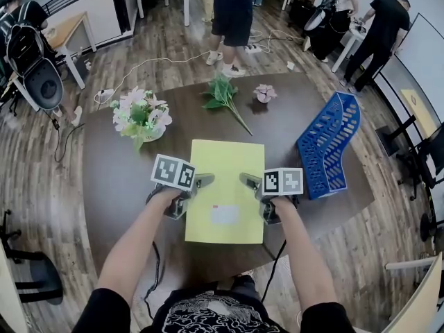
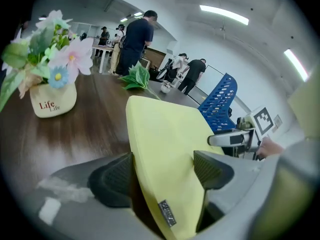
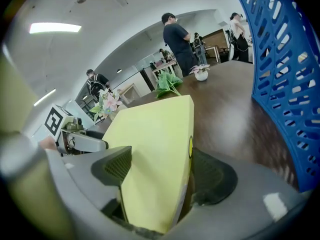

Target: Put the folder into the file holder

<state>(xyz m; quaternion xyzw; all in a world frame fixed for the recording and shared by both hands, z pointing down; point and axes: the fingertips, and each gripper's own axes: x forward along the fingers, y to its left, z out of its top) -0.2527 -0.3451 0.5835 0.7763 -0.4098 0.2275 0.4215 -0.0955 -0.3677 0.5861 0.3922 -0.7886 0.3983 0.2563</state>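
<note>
Head view: observed a yellow folder (image 1: 225,179) at the middle of a dark wooden table (image 1: 118,186), long side running near to far, with a white label (image 1: 224,215) toward the near end. Found the left gripper (image 1: 205,180) at the folder's left edge and the right gripper (image 1: 248,180) at its right edge, facing each other across the sheet. Noted a blue file holder (image 1: 329,144) to the right of the folder, apart from it. Logged a flower pot (image 1: 142,116) at far left, and a green sprig (image 1: 223,96) and a small pink flower (image 1: 264,93) beyond the folder's far end. Left gripper view: confirmed the left gripper (image 2: 162,171) clamped on the folder (image 2: 165,134), one pad on each face, sheet tilted between them. Noted a small metal tab (image 2: 167,213) at the near edge, with the right gripper (image 2: 235,139) and file holder (image 2: 218,104) past the far side. Right gripper view: confirmed the right gripper (image 3: 160,169) clamped on the folder (image 3: 155,134), pads against both faces. Recorded the file holder (image 3: 282,74) just to the right, not touching the folder, and the left gripper (image 3: 82,141) across the sheet.
</note>
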